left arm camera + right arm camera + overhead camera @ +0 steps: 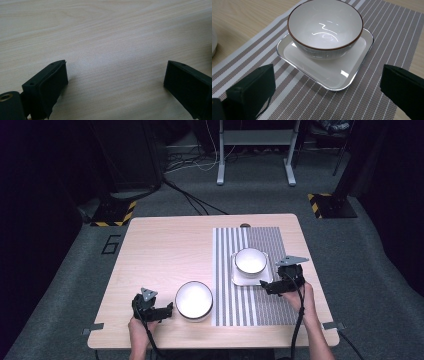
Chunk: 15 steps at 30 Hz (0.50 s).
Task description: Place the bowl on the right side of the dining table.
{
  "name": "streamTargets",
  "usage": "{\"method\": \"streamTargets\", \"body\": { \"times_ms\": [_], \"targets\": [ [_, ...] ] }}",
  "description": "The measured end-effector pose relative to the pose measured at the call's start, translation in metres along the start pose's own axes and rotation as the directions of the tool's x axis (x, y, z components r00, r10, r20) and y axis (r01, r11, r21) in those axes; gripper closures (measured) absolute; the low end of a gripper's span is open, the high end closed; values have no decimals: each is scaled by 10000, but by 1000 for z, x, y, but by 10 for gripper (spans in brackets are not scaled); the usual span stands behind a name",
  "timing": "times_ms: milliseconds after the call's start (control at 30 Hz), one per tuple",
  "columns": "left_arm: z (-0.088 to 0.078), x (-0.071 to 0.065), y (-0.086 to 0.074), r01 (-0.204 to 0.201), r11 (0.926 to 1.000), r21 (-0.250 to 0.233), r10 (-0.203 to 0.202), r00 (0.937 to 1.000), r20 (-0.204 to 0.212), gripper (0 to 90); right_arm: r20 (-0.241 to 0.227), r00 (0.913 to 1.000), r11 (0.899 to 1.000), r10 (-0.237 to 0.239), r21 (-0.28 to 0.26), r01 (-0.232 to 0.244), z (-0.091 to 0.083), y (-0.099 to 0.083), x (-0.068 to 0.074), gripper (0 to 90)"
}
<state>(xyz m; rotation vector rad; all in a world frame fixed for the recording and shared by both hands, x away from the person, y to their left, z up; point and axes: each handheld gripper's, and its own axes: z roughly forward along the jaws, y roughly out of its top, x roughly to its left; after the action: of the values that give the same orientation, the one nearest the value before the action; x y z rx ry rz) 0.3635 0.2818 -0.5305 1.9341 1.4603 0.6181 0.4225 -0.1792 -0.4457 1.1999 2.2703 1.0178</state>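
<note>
Right gripper (327, 87) jaws spread, facing glossy round bowl (325, 27) w/ brown rim on square plate (332, 75); left gripper (116, 82) spread.

The table (165, 245) has a light wood-grain top with rounded corners and stands on grey carpet (380, 270). Metal brackets (93, 327) project from its near left and near right corners. A number marking (111, 243) lies on the carpet beside the left edge. Two black base plates with yellow-black hazard tape (114, 213) sit on the floor beyond the far left and far right corners. A grey metal frame (255, 150) with two feet stands farther back, with cables (190, 197) running across the floor. The surroundings are dark; light falls mainly on the tabletop.
</note>
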Motion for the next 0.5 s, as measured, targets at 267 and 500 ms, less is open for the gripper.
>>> {"method": "streamTargets", "body": {
  "times_ms": [267, 500],
  "targets": [
    [0, 0, 0, -1, 10000, 1, 1, 10000, 1, 48, 159, 9996, 9997, 223, 93, -225, -3, -15, -3, 0],
    [0, 0, 0, 0, 10000, 2, 0, 10000, -1, 48, 330, 9986, 9991, 407, 129, -411, -7, -33, -7, 0]
  ]
}}
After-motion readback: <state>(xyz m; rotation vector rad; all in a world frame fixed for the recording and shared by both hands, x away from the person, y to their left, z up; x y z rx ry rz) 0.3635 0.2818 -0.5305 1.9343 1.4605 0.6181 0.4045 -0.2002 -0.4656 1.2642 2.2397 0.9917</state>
